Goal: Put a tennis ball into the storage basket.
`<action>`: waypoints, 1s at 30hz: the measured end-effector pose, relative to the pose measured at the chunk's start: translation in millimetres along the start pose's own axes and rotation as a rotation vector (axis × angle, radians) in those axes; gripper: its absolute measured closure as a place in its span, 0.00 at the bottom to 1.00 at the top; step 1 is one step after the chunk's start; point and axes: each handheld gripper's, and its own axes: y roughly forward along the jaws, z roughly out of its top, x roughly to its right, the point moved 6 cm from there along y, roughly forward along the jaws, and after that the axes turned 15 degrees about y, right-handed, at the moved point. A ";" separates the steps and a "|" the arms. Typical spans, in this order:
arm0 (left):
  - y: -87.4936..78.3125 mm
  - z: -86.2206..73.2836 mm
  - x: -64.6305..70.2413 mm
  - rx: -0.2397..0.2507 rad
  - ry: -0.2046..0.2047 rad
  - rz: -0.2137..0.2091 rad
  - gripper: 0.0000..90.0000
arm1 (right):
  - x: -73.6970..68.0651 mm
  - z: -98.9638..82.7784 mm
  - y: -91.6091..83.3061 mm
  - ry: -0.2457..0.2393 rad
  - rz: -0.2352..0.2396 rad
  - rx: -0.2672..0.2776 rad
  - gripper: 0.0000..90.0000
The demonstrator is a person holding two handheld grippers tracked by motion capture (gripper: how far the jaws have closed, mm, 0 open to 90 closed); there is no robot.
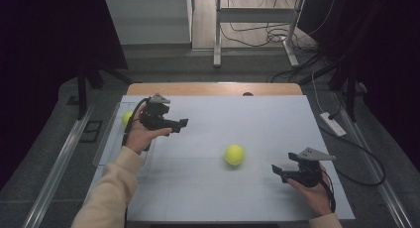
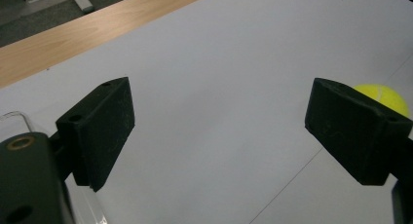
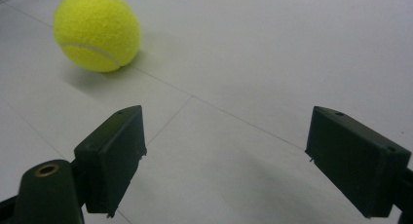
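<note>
- High view: a tennis ball (image 1: 234,154) is seen blurred on the white desk (image 1: 237,119), between the two tools and well apart from both. The left tool (image 1: 179,124) is held above the desk; a second yellow ball (image 1: 127,117) is half hidden behind that hand. The right tool (image 1: 276,171) is held low.
- Left gripper view: jaws are seen apart with nothing between them; the tennis ball (image 2: 384,96) is partly covered by one jaw.
- Right gripper view: jaws stand apart, empty; the tennis ball (image 3: 96,30) lies beyond them.

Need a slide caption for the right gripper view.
Open right gripper over the white table, tennis ball lying ahead of its jaws.
</note>
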 end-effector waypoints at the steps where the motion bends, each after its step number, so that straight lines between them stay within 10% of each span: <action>1: 0.8 0.4 0.9 -0.001 0.004 -0.003 0.13 | -0.1 0.0 0.1 -0.001 0.000 0.000 0.16; 30: 17.0 17.2 33.6 0.013 0.073 -0.080 0.13 | 0.6 0.7 -0.2 0.002 -0.001 0.003 0.16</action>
